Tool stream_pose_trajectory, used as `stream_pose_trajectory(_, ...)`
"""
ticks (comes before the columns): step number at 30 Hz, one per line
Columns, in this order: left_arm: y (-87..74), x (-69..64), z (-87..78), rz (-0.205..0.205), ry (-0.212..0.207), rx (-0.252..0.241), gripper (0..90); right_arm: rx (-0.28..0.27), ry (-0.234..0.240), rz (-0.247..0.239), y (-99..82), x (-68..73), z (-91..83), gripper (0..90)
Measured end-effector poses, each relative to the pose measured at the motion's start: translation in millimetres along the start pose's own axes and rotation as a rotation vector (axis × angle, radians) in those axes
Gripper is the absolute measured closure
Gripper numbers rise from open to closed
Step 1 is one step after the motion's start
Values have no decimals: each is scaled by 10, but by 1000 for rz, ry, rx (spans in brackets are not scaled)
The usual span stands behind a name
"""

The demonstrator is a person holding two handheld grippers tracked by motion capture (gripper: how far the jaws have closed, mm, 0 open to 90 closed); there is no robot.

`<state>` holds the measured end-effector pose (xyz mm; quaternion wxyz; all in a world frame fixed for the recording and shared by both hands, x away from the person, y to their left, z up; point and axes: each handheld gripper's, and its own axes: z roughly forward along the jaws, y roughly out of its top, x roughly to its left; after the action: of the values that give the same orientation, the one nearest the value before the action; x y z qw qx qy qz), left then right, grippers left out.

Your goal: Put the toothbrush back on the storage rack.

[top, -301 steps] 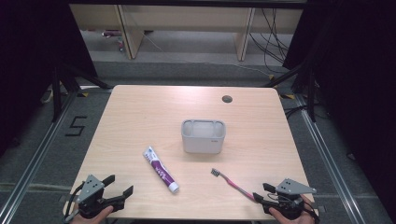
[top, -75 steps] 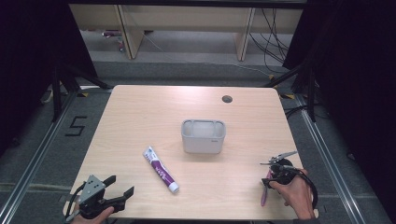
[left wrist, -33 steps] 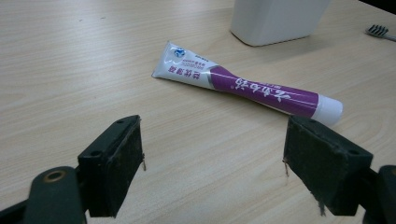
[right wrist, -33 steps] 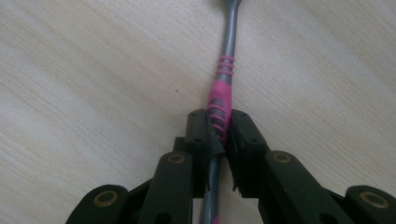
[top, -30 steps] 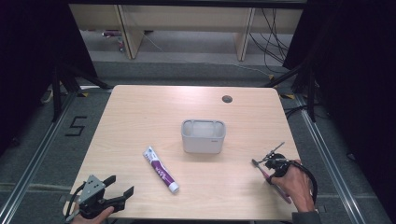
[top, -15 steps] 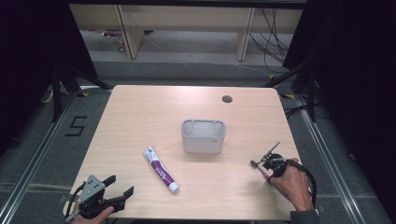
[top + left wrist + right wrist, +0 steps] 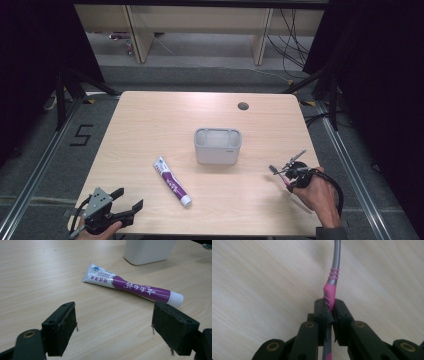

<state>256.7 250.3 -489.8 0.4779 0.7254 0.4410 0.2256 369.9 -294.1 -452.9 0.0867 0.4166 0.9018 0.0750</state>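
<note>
- High view: my right gripper [image 7: 292, 172] is off the table w/ the toothbrush [image 7: 282, 172] pinched in it, bristle head pointing ahead-left of the jaws, toward the grey holder cup [image 7: 217, 146]. I'd guess it's raised like that so the brush can go into the cup, which is well ahead and left of that gripper. My left gripper [image 7: 125, 205] rests at the near table edge, jaws spread, idle. The toothpaste tube [image 7: 171, 181] lies flat, just ahead and right of it.
- Left gripper view: jaws wide apart, nothing between them. The tube [image 7: 132, 287] lies crosswise just beyond the tips, white cap [image 7: 175, 299] close to the right jaw. It's white at the crimped end, purple w/ white lettering toward the cap. Cup base [image 7: 147, 251] farther ahead.
- Right gripper view: jaws pressed on the brush handle [image 7: 330, 293] at its pink ribbed grip. The grey neck runs straight ahead out of the tips, w/ three thin pink rings. Held near the handle's middle, prob. for control when lowering it.
</note>
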Motion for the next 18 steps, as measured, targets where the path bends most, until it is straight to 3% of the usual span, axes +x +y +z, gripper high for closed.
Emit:
stream_pose_trajectory(3, 0, 0, 1, 1, -1, -1, 191, -50, -13, 1, -6, -24, -52, 822)
stream_pose_trajectory(4, -2, -11, -9, -11, 8, 5, 191, -65, -6, 23, -9, -18, -79, 822)
stream_pose_trajectory(6, 2, 4, 2, 0, 1, -7, 191, -129, -4, 17, -7, -33, -130, 823)
stream_pose_trajectory(8, -1, 4, 2, -4, 0, -9, 191, -174, 2, 44, -4, -21, -177, 823)
stream_pose_trajectory(12, 0, 4, 3, -3, 0, -9, 191, -301, 13, 54, 0, -53, -251, 823)
stream_pose_trajectory(14, 0, 6, 3, 0, 0, -8, 190, -394, 22, 48, 0, -71, -287, 823)
stream_pose_trajectory(16, 1, 5, 4, -2, -1, -10, 191, -415, 43, 78, -4, -62, -335, 823)
stream_pose_trajectory(17, 0, 3, 2, -3, 0, -8, 190, -482, 16, 59, 4, -87, -322, 823)
stream_pose_trajectory(18, 0, 3, 2, -1, 1, -8, 190, -465, 9, 61, 5, -94, -360, 823)
